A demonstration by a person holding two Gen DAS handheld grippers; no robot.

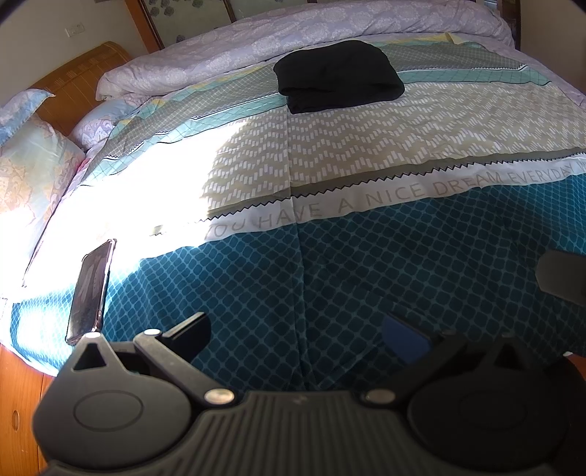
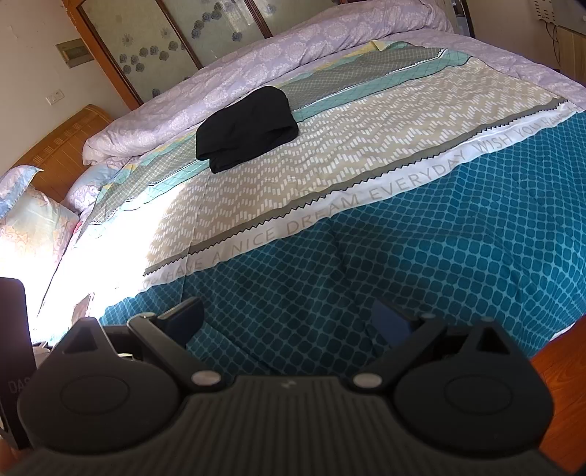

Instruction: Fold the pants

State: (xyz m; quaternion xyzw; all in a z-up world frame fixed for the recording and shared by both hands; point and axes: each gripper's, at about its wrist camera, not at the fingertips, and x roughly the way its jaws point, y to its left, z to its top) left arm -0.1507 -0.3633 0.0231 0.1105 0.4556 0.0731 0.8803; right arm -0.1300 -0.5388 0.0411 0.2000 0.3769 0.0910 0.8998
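Note:
Black pants (image 1: 338, 77) lie folded into a compact bundle on the far part of the bed, on the patterned bedspread (image 1: 366, 146). They also show in the right wrist view (image 2: 245, 130). My left gripper (image 1: 296, 337) is open and empty, held over the teal near edge of the bed, far from the pants. My right gripper (image 2: 285, 322) is open and empty too, over the same teal band. Part of the right gripper (image 1: 564, 278) shows at the right edge of the left wrist view.
A phone (image 1: 91, 289) lies at the bed's near left edge in bright sunlight. A rolled lilac duvet (image 1: 293, 33) runs along the far side. Pillows (image 1: 29, 168) and a wooden headboard (image 1: 80, 77) are at the left. Wooden floor (image 2: 564, 355) shows at the right.

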